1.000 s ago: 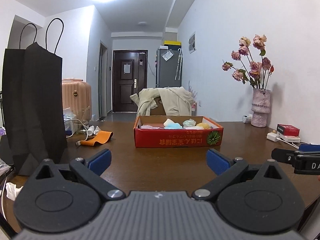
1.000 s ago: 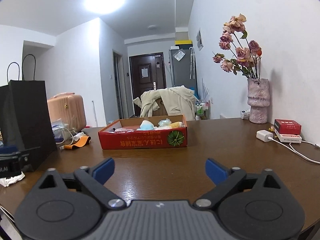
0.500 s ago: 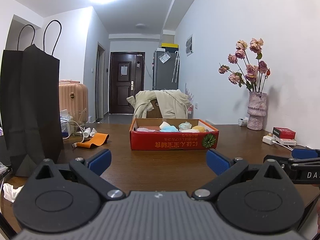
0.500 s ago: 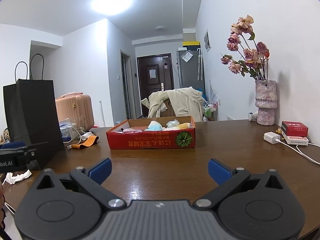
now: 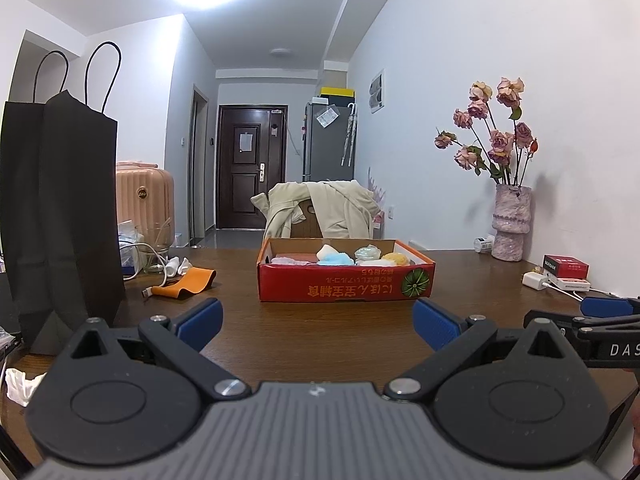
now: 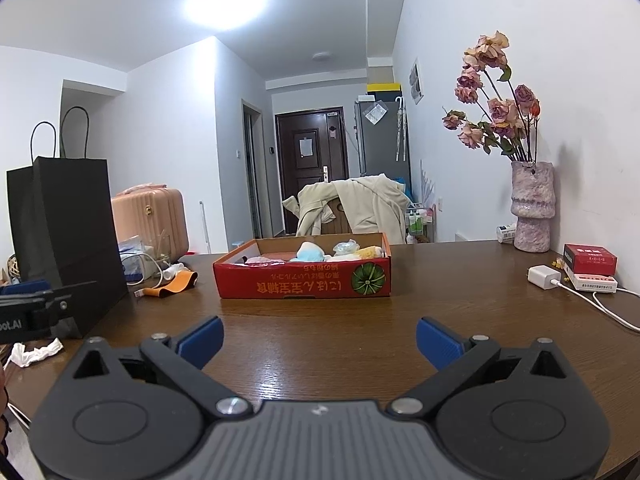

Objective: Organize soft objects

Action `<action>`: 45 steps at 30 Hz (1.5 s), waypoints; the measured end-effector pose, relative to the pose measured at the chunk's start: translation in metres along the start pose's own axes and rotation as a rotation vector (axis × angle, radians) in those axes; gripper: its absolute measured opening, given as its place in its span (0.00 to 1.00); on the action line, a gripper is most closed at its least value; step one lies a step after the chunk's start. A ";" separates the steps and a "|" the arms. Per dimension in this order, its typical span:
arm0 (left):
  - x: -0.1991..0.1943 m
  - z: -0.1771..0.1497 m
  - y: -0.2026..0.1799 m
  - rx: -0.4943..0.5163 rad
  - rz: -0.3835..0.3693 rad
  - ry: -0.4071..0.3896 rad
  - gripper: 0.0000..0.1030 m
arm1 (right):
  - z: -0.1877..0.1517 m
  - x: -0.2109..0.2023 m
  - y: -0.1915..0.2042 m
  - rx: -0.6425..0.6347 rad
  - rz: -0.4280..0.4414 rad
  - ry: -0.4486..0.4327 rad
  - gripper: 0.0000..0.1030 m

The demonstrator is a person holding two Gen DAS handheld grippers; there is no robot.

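Holding Both Tongs Spread Above the Counter

Standing on the brown counter [image 5: 320,332] is a black bag [image 5: 60,208] at the left. A red box [image 6: 302,276] sits in the middle, with soft toys [image 6: 308,252] inside it. Left tongs [image 5: 318,320] and right tongs [image 6: 319,338] are released, empty, well apart from the box.
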State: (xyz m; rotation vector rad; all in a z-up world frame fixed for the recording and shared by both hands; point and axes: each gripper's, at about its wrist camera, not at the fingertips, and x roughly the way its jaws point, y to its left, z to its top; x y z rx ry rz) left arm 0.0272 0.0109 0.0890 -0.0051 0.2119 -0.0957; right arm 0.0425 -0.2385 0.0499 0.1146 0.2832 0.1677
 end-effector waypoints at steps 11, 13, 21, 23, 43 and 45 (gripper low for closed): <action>-0.001 0.000 0.000 0.001 0.000 -0.003 1.00 | -0.001 0.000 0.001 -0.001 0.001 -0.004 1.00; -0.001 0.000 0.000 0.002 0.000 -0.003 1.00 | -0.002 0.000 0.001 0.001 0.000 -0.003 1.00; -0.001 0.000 0.000 0.002 0.001 -0.003 1.00 | -0.002 -0.001 0.001 0.001 0.000 -0.004 1.00; -0.002 0.001 0.000 0.003 0.000 -0.007 1.00 | -0.002 -0.002 0.001 0.000 -0.001 -0.015 1.00; -0.012 0.006 -0.001 0.006 0.001 -0.071 1.00 | 0.000 -0.012 0.008 -0.015 0.008 -0.072 1.00; -0.013 0.005 0.000 0.002 0.003 -0.075 1.00 | 0.000 -0.012 0.008 -0.013 0.007 -0.074 1.00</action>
